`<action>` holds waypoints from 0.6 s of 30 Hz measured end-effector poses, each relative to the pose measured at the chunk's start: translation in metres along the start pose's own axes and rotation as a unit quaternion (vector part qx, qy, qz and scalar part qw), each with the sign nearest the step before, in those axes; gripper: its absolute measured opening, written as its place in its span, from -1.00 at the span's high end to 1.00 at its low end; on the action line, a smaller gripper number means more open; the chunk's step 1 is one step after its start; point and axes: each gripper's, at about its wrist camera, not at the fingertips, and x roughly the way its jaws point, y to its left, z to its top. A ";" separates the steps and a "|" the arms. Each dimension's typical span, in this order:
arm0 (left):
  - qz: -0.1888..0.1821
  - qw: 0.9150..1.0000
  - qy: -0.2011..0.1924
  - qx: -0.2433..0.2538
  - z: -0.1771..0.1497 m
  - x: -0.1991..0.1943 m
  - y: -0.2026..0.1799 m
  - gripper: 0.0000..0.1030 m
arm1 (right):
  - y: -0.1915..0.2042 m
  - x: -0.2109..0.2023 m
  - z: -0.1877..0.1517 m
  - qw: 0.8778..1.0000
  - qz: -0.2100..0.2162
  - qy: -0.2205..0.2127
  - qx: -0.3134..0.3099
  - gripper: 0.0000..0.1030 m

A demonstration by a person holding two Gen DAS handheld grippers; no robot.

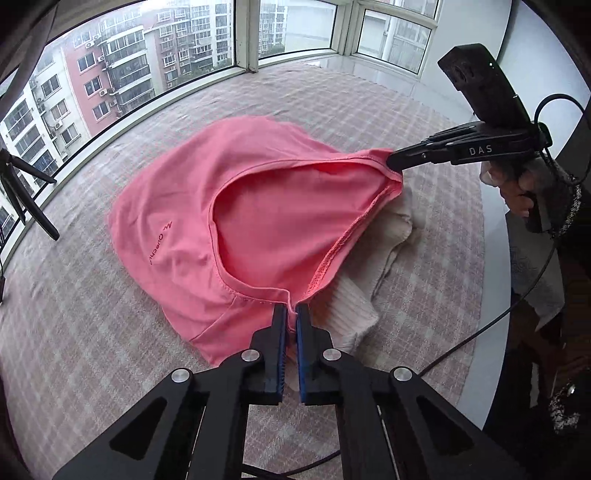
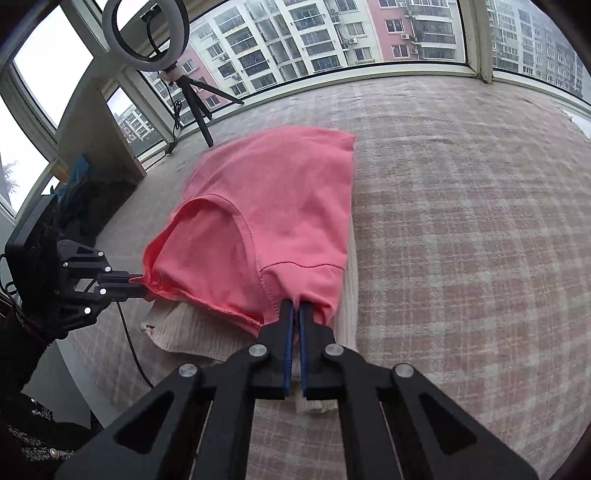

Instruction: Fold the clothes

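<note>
A pink T-shirt (image 1: 229,206) lies on a pink checked cover (image 1: 92,332), its open hem lifted toward me. My left gripper (image 1: 291,308) is shut on one hem corner. To the right, my right gripper (image 1: 392,161) is shut on the other corner, and the hem is stretched between them. In the right wrist view the right gripper (image 2: 296,305) pinches the pink T-shirt (image 2: 280,206), while the left gripper (image 2: 142,285) holds the far corner at the left. A cream ribbed knit garment (image 1: 365,295) lies under the near part of the shirt, and the same knit garment (image 2: 192,332) shows below the hem.
The checked cover (image 2: 461,240) stretches wide to the right. A ring light on a tripod (image 2: 147,33) stands by the windows, and tripod legs (image 1: 22,192) show at the left. A black cable (image 2: 129,343) trails near the cover's edge. A person's hand (image 1: 517,192) holds the right gripper.
</note>
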 end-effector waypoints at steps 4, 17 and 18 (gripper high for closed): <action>-0.029 0.999 0.025 0.004 -0.012 0.002 -0.006 0.75 | -0.003 -0.005 0.002 0.999 0.016 0.045 0.002 0.90; 0.024 0.992 -0.025 -0.122 -0.039 -0.012 0.063 0.43 | 0.042 0.036 0.062 0.994 -0.055 -0.023 -0.095 0.35; 0.008 0.990 -0.028 -0.136 -0.036 0.000 0.063 0.41 | 0.035 0.053 0.066 0.993 -0.071 0.003 -0.098 0.35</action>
